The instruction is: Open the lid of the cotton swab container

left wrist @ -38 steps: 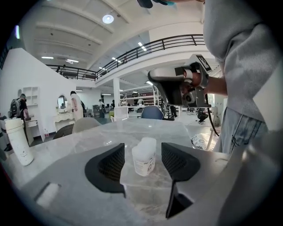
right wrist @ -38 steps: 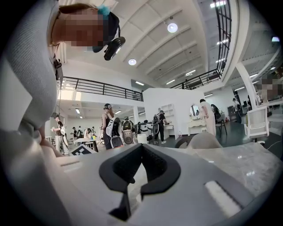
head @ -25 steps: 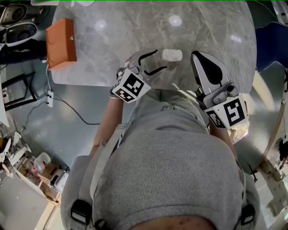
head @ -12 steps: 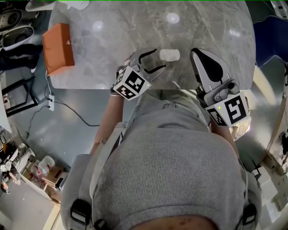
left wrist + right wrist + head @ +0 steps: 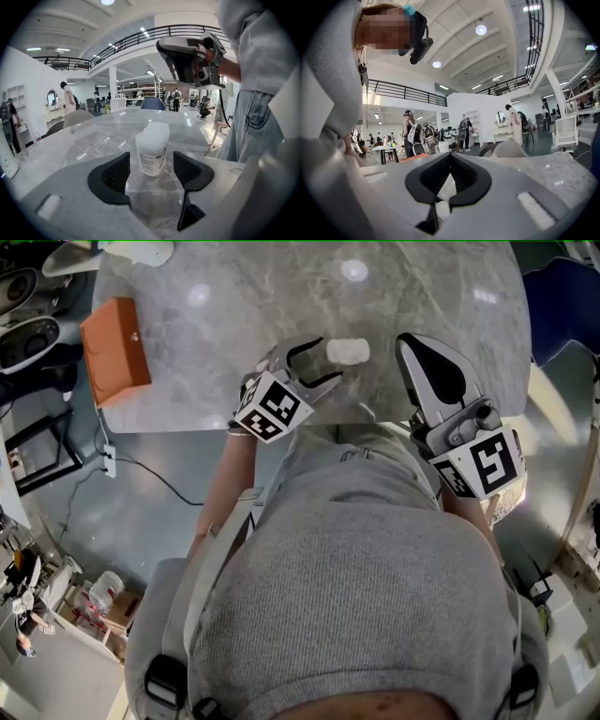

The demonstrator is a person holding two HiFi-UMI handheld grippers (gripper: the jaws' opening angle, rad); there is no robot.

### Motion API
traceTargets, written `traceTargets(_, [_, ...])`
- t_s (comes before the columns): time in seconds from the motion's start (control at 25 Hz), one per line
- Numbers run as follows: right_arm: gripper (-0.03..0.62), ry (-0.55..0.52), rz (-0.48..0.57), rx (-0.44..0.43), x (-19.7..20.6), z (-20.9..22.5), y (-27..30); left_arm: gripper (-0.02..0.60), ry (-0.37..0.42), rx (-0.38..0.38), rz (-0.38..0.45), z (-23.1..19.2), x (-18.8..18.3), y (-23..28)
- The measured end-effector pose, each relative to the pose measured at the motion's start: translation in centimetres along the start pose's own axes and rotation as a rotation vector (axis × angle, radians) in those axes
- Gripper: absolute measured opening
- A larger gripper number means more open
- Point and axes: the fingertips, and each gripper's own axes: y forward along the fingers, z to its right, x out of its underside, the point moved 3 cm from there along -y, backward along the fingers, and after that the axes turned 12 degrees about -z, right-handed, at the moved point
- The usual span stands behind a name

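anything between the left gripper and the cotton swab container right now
Nothing visible. The left gripper has just been opening its jaws, which stand wide and grip nothing. The cotton swab container stands upright at their tips, untouched, with only bare table before it. The right gripper, shut, hangs off to the side.
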Motion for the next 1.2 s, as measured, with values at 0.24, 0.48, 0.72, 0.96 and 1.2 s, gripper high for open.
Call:
traceTargets(0.24, [0.002, 0.005, -0.002, 0.008, 0.2, 0.1, 0.0, 0.293, 0.021, 0.005, -0.016, 0.0, 0.1, 0.6])
traceTargets(0.48, [0.002, 0.018, -0.003, 0.021, 0.5, 0.3, -0.3, 0.293, 0.033, 0.007, -0.027, -0.2, 0.1, 1.1])
traceTargets(0.72, [0.002, 0.019, -0.003, 0.029, 0.7, 0.6, -0.7, 0.295, 0.041, 0.012, -0.027, -0.2, -0.2, 1.5])
traceTargets(0.96, [0.002, 0.019, -0.004, 0.035, 0.9, 0.7, -0.9, 0.295, 0.06, 0.023, -0.03, 0.0, -0.3, 2.1])
traceTargets(1.2, [0.002, 0.019, -0.002, 0.04, 0.8, 0.7, -1.3, 0.295, 0.067, 0.028, -0.028, 0.0, -0.7, 2.3])
